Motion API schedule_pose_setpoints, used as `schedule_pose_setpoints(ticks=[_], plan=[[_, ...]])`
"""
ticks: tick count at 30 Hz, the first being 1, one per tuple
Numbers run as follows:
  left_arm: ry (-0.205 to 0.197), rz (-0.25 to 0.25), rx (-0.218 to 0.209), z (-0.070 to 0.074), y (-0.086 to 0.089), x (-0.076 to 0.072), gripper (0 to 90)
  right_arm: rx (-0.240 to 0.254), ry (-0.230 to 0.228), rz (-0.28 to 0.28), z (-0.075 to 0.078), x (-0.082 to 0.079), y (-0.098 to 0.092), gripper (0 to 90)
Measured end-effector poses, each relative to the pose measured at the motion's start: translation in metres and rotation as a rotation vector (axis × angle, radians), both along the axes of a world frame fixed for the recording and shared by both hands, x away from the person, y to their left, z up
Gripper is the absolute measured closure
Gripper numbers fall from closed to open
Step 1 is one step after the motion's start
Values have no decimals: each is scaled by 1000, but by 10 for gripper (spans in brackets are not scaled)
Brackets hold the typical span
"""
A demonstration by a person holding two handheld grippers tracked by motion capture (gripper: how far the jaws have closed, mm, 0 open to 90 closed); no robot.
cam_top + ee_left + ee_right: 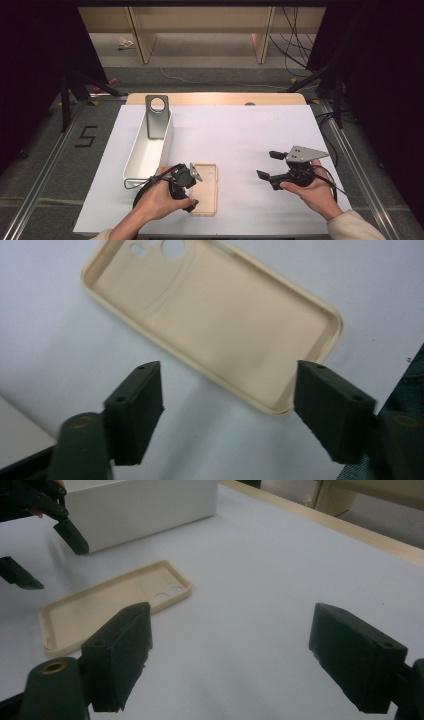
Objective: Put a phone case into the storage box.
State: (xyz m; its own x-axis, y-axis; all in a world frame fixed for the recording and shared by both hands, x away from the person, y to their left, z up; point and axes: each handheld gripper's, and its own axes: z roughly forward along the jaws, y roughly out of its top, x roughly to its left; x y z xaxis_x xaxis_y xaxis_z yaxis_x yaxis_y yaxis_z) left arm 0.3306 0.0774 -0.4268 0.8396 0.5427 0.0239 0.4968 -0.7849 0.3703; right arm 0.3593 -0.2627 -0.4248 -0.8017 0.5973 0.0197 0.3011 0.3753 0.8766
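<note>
High view, phone case point(205, 190): we see it lying hollow side up on the white table point(240, 135), just right of the white bin point(148, 145).
Left gripper point(227, 390): we hold it spread above the case's near end, gripping nothing.
Right gripper point(230, 647): spread, empty, well apart.

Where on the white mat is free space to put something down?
The mat is bare between the phone case and the right tongs, and across its far half right of the white bin. It is crowded around the left tongs, close to case and bin.
</note>
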Motion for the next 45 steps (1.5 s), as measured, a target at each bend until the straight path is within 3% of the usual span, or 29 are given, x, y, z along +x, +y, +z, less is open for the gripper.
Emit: schedule_pose_setpoints(ticks=[3, 5, 8, 10, 14, 28, 33, 37, 40, 45], plan=[[6, -11, -16, 0, -4, 0, 152, -1, -1, 0, 0, 0, -1, 182], [-2, -24, -25, 0, -5, 1, 144, 0, -1, -3, -1, 1, -3, 182], [-38, -68, -20, 0, -8, 2, 51, 0, 1, -7, -2, 1, -5, 182], [-25, -84, -15, 0, -9, 1, 0, 2, 4, -9, -2, 2, -6, 182], [-19, -89, -2, -4, -11, 2, 0, 6, 2, -12, -3, 2, -8, 182], [-57, -109, 8, -3, -8, 3, 10, -3, -6, -17, -1, -2, -7, 181], [-66, -126, 20, -2, -8, 1, 102, -12, -12, -16, 1, -3, -5, 181], [-73, -156, 33, 2, -11, 0, 158, -19, -12, -18, 1, -4, -3, 181], [-81, -214, 70, 4, -16, -1, 176, -18, -12, -18, 1, -3, -3, 181], [-51, -334, 136, 2, -28, -3, 186, -14, -9, -18, 1, -2, -3, 181]])
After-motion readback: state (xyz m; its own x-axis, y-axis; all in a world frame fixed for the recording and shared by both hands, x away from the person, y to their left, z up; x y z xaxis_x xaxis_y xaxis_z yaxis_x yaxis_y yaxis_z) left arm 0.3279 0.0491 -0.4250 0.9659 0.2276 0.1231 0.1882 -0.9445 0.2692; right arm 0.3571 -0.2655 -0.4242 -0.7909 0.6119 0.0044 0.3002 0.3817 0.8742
